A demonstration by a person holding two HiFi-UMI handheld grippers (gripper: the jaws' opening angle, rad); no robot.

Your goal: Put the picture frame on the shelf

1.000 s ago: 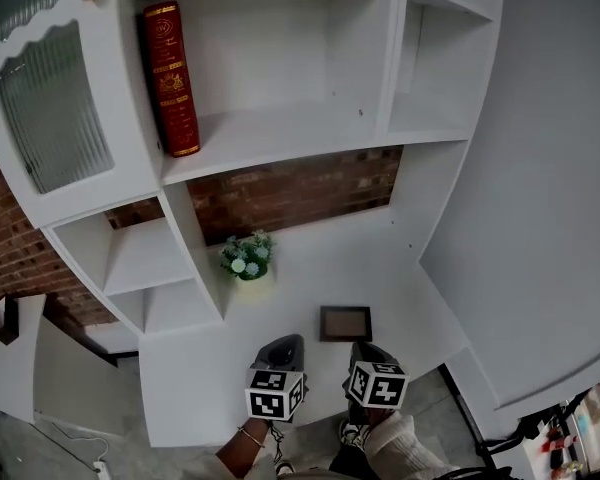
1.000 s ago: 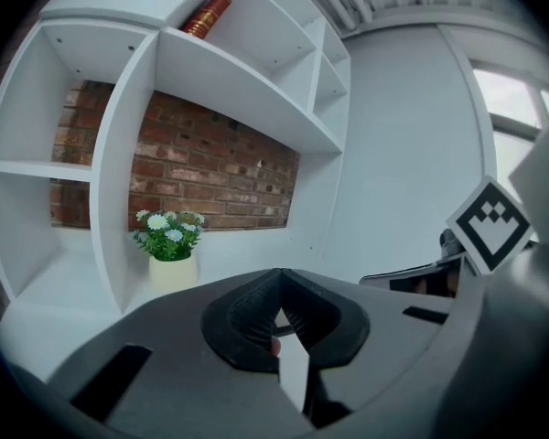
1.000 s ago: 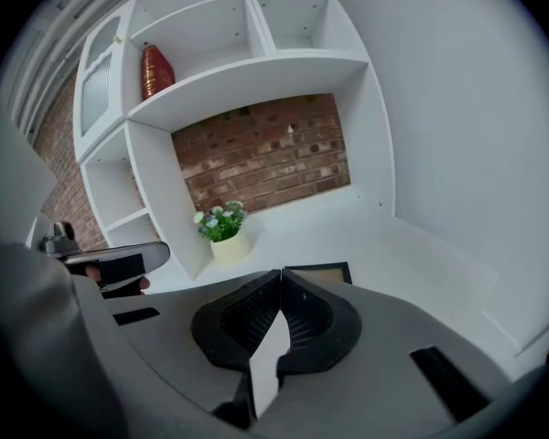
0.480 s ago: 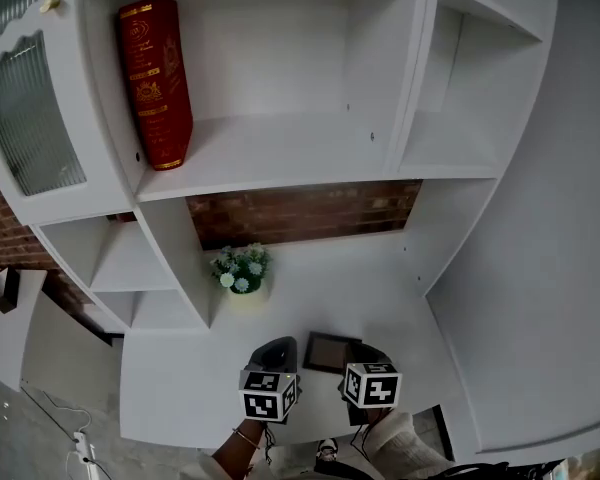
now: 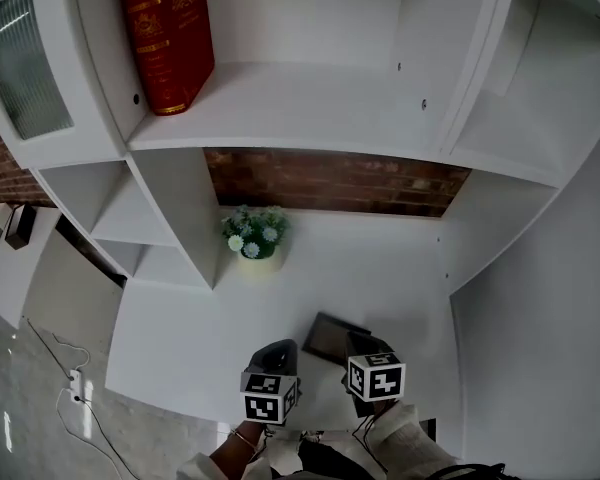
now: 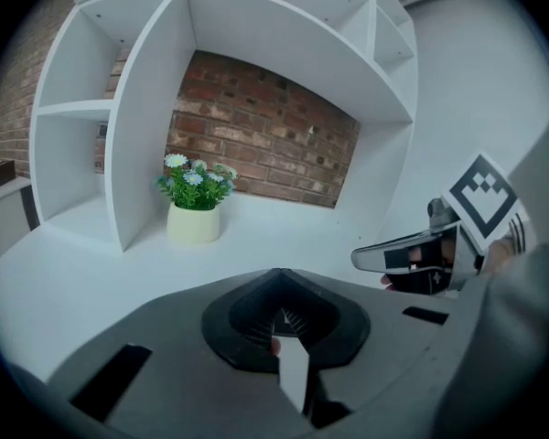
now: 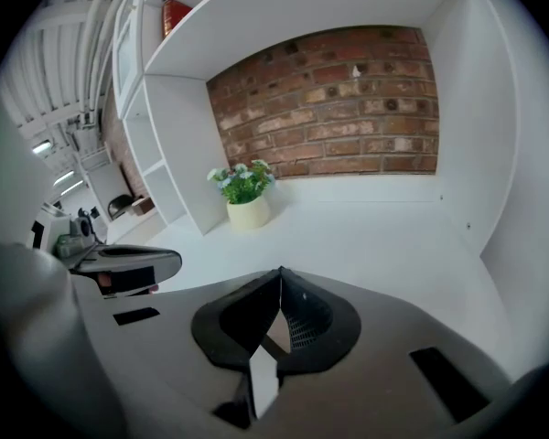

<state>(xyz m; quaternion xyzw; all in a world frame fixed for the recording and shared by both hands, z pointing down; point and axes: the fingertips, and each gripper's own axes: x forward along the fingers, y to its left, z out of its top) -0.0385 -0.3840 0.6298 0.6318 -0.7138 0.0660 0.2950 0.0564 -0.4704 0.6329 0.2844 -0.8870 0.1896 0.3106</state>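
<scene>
The dark picture frame [image 5: 330, 334] lies flat on the white desk [image 5: 180, 338], in front of the shelf unit. My right gripper [image 5: 365, 346] is shut and empty, and its tip overlaps the frame's right edge in the head view. Just left of the frame, my left gripper [image 5: 280, 348] is also shut, with nothing in it. The wide open shelf [image 5: 300, 108] runs above the brick back wall. Neither gripper view shows the frame. In the left gripper view my left gripper [image 6: 279, 274] points at the brick wall; in the right gripper view my right gripper [image 7: 280, 273] does the same.
A red book [image 5: 165, 33] stands at the left end of the wide shelf. A potted plant [image 5: 253, 240] sits on the desk by the white divider [image 5: 175, 213]. Smaller cubbies [image 5: 110, 218] open at the left. The desk's side wall [image 5: 500, 238] closes the right.
The head view has dropped and closed in on the desk. Both grippers have come up to the frame, the right one now at its right edge. Both stay shut.
</scene>
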